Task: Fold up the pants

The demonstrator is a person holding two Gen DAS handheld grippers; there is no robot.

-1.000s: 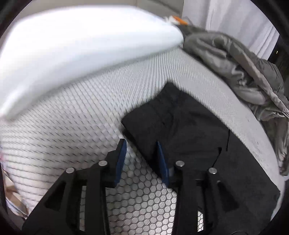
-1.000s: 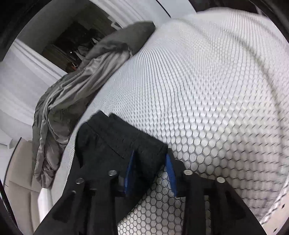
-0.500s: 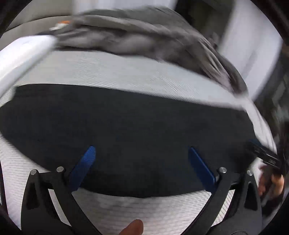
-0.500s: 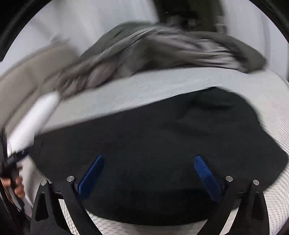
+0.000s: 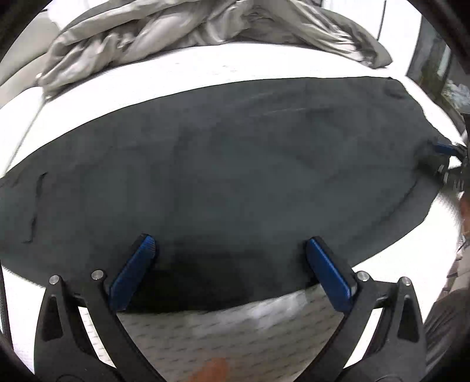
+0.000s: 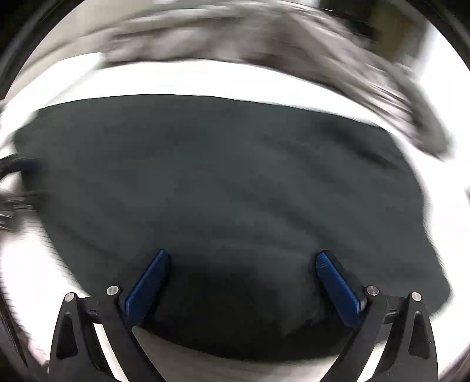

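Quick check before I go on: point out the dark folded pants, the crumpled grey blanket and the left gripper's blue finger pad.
Dark folded pants (image 5: 235, 164), left wrist view, middle of the flat cloth.
Crumpled grey blanket (image 5: 164, 29), left wrist view, central folds.
Left gripper's blue finger pad (image 5: 132, 273), left wrist view, flat face of one pad.

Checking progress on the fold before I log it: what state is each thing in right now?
pants: spread flat on the bed, not held
left gripper: open, empty, above the pants' near edge
right gripper: open, empty, above the pants
grey duvet: crumpled behind the pants
mattress: bare
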